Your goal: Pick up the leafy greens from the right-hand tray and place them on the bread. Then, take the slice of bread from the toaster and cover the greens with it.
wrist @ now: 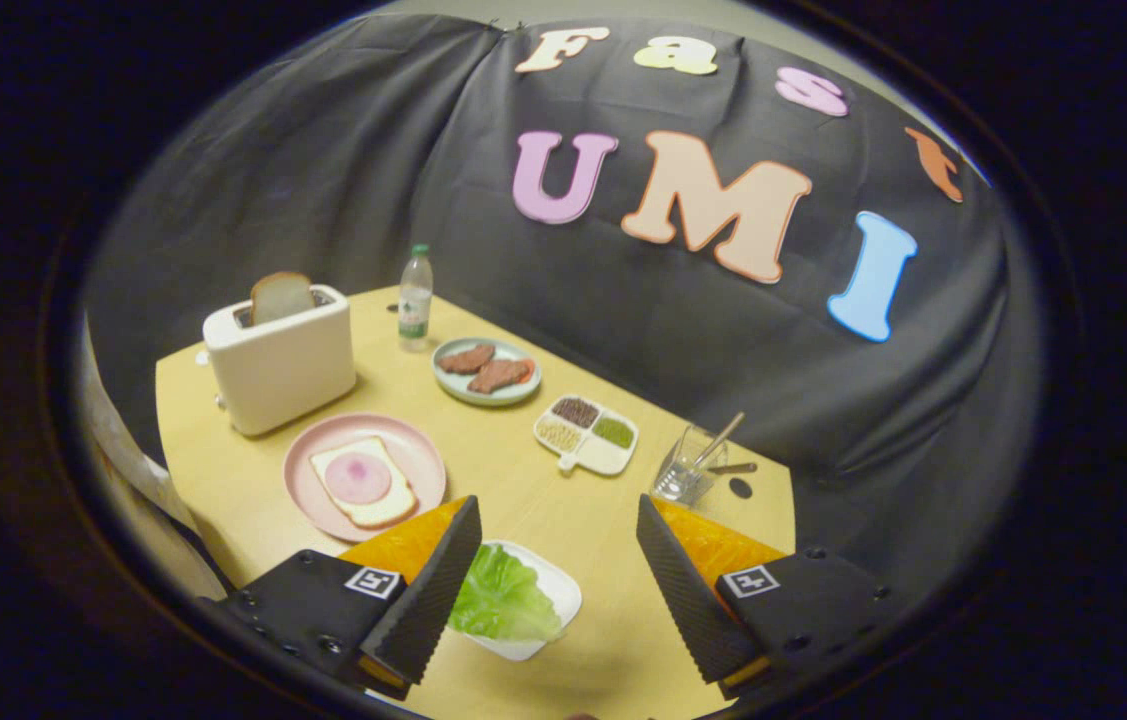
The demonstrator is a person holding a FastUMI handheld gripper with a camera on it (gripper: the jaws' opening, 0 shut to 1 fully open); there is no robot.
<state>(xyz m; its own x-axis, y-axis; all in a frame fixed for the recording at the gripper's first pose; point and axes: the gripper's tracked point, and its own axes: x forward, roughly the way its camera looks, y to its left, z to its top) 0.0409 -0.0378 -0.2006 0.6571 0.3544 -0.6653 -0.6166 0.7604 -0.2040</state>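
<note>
First step, not yet begun: the tongs (558,530) hang wide and empty above the tabletop (523,490). The greens (503,600) lie in their tray (563,592), just beside one finger. Next, I judge: drop and centre over the leaf, close, carry to the bread (363,482) on the plate (418,450); toaster (280,365) slice (281,296) waits

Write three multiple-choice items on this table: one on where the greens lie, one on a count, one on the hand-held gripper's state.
1. The greens lie:
A. on a white tray between the fingers
B. in the toaster
C. on the pink plate

2. Meat pieces on the green plate:
A. one
B. two
C. four

3. The hand-held gripper is:
A. shut on the greens
B. shut on bread
C. open

Key: 1 A, the leaf rests on the tray by one finger. 2 B, two brown pieces lie side by side. 3 C, the fingers stand wide apart, holding nothing.
</note>
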